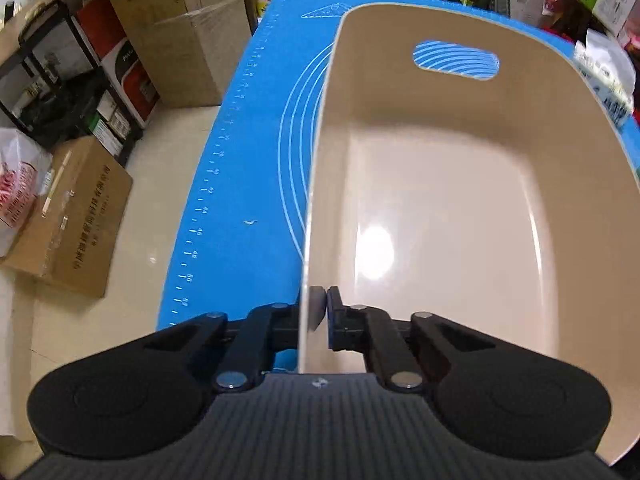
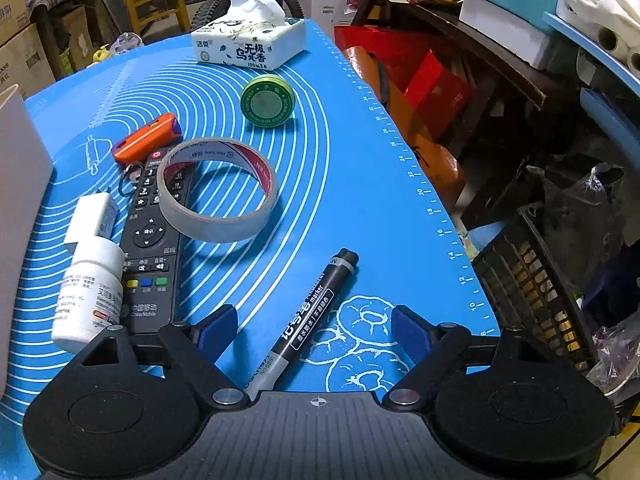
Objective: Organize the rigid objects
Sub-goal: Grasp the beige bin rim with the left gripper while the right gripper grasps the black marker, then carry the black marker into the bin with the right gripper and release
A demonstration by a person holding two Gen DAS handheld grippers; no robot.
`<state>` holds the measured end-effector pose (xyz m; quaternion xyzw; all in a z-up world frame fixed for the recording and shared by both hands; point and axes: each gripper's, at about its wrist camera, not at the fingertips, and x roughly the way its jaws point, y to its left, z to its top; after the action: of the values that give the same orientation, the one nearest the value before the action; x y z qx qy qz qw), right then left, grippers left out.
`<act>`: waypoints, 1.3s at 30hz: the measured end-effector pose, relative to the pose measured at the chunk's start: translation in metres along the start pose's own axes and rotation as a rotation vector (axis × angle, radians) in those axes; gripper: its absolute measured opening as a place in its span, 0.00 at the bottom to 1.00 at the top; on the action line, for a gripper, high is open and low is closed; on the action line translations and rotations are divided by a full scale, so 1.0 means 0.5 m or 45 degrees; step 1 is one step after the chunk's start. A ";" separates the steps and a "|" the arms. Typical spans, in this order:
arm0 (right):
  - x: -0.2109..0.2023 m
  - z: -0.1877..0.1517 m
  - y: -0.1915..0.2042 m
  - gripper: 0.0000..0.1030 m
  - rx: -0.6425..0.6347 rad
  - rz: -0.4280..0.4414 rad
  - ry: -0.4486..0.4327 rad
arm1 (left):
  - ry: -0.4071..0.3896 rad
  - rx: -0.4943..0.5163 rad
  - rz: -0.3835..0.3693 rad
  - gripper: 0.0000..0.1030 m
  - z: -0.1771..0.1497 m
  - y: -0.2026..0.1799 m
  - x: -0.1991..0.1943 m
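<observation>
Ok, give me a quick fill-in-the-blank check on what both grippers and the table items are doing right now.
1. The left gripper is shut on the ____ of the beige bin.
2. The right gripper is ____, with the black marker lying between its fingers.
3. The tape roll rests partly on the ____.
4. The beige bin holds ____ items.

Missing words: wall; open; remote control; no

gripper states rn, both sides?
Left gripper: closed on the near wall of the beige bin.
Right gripper: open, holding nothing; black marker lies between its fingers.
</observation>
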<state>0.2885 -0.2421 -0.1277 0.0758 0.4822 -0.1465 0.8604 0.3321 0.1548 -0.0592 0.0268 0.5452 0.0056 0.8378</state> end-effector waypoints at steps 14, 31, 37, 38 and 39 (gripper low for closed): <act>0.002 -0.003 0.004 0.59 -0.023 0.042 0.026 | -0.014 -0.019 -0.046 0.06 -0.001 0.010 0.002; -0.024 0.001 0.008 0.24 -0.055 0.048 -0.055 | -0.015 -0.020 -0.049 0.06 -0.003 0.011 0.003; -0.040 0.005 0.006 0.24 -0.054 0.050 -0.099 | -0.016 -0.024 -0.050 0.06 -0.002 0.012 0.003; -0.042 0.008 0.005 0.24 -0.055 0.050 -0.107 | -0.016 -0.022 -0.048 0.06 -0.002 0.012 0.003; -0.045 0.009 0.005 0.24 -0.057 0.050 -0.114 | -0.017 -0.018 -0.047 0.06 -0.002 0.012 0.003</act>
<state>0.2820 -0.2368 -0.1063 0.0594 0.4449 -0.1219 0.8853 0.3319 0.1607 -0.0607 0.0108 0.5401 -0.0060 0.8415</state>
